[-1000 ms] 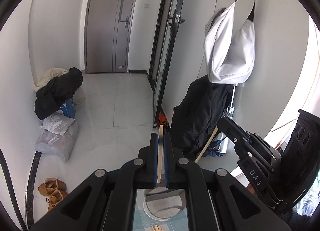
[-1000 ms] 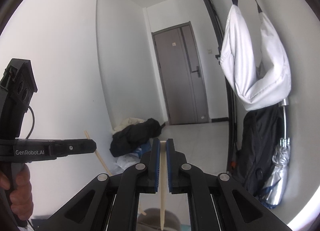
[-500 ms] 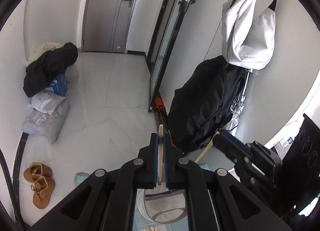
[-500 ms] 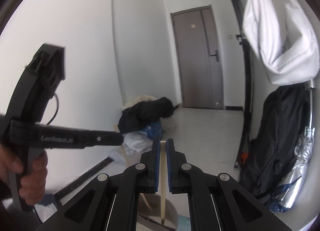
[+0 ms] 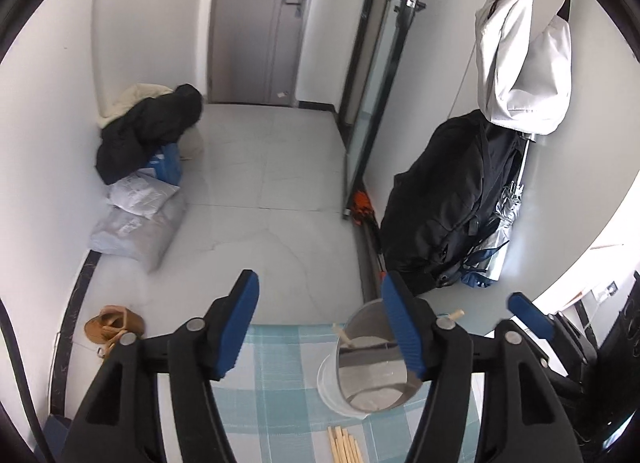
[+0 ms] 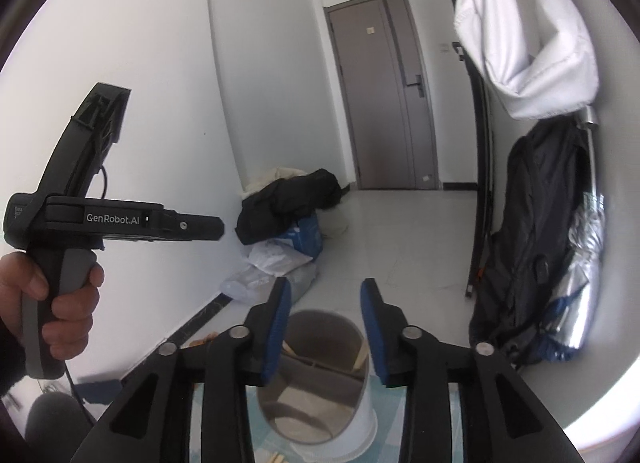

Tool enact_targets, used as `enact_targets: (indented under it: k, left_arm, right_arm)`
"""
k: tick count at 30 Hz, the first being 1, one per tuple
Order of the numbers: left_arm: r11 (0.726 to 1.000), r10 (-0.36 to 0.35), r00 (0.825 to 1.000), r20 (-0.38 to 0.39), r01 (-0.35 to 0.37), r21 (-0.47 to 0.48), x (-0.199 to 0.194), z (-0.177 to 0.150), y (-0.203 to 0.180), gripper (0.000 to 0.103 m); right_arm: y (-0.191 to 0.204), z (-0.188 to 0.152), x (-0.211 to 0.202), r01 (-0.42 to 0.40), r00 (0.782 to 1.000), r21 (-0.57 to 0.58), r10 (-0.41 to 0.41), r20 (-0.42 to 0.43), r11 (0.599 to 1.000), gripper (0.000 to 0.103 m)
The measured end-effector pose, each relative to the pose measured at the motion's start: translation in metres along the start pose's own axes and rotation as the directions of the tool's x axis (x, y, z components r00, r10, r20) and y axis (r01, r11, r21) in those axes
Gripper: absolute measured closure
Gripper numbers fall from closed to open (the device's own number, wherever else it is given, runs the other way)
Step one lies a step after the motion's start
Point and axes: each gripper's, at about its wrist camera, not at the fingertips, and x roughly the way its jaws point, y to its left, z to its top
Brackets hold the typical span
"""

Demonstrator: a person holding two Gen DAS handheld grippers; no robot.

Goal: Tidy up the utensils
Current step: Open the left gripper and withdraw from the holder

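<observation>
Knocking the cup [image 6: 320,375] over is your main risk; it stands light and tall on the checked cloth [image 5: 280,375], and either tool dropping for more sticks could clip its rim. Your left gripper [image 5: 320,327] is spread wide and empty; your right gripper [image 6: 324,323] is likewise apart, holding nothing, just above the cup; two chopsticks [image 5: 344,337] lean inside, and a loose bundle [image 5: 346,443] lies on the cloth beside it.

Both grippers hang with jaws spread wide, holding nothing. The left gripper [image 5: 320,327] fills the lower frame of its view; the right gripper [image 6: 324,327] likewise. At left of the right view, a hand [image 6: 48,303] grips the left gripper's handle.
</observation>
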Motion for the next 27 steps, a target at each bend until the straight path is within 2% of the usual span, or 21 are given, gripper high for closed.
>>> enact_targets:
  k: [2,6,10,13,16,24,27]
  left_arm:
    - [0.999,0.036,0.999,0.026,-0.035,-0.007,-0.009,-0.006,0.000,0.041]
    - [0.996,0.086,0.994,0.068,-0.087,0.001,-0.021,-0.016,-0.007,0.031]
    - [0.994,0.105,0.988,0.114,-0.109,0.025,-0.040,-0.029,-0.016,0.029]
    - [0.992,0.122,0.983,0.134,-0.126,0.020,-0.050,-0.038,-0.019,0.024]
    - [0.990,0.137,0.979,0.151,-0.141,0.015,-0.059,-0.049,-0.019,0.020]
    - [0.984,0.174,0.968,0.179,-0.179,0.011,-0.067,-0.075,-0.022,0.015]
    - [0.982,0.183,0.958,0.219,-0.190,0.010,-0.071,-0.087,-0.023,0.014]
  right_arm:
    - [0.004,-0.003,-0.011,0.020,1.000,0.004,-0.020,0.003,1.000,0.049]
    - [0.014,-0.010,-0.036,0.039,0.999,0.005,-0.039,0.013,0.999,0.043]
    - [0.022,-0.015,-0.057,0.046,0.998,0.018,-0.046,0.030,0.999,0.031]
    - [0.030,-0.018,-0.067,0.048,0.998,0.021,-0.049,0.035,0.999,0.027]
    - [0.036,-0.022,-0.074,0.054,0.998,0.024,-0.055,0.042,0.998,0.018]
    - [0.048,-0.039,-0.091,0.072,0.996,0.027,-0.074,0.047,0.997,0.008]
    - [0.051,-0.047,-0.093,0.085,0.996,0.021,-0.085,0.032,0.996,0.002]
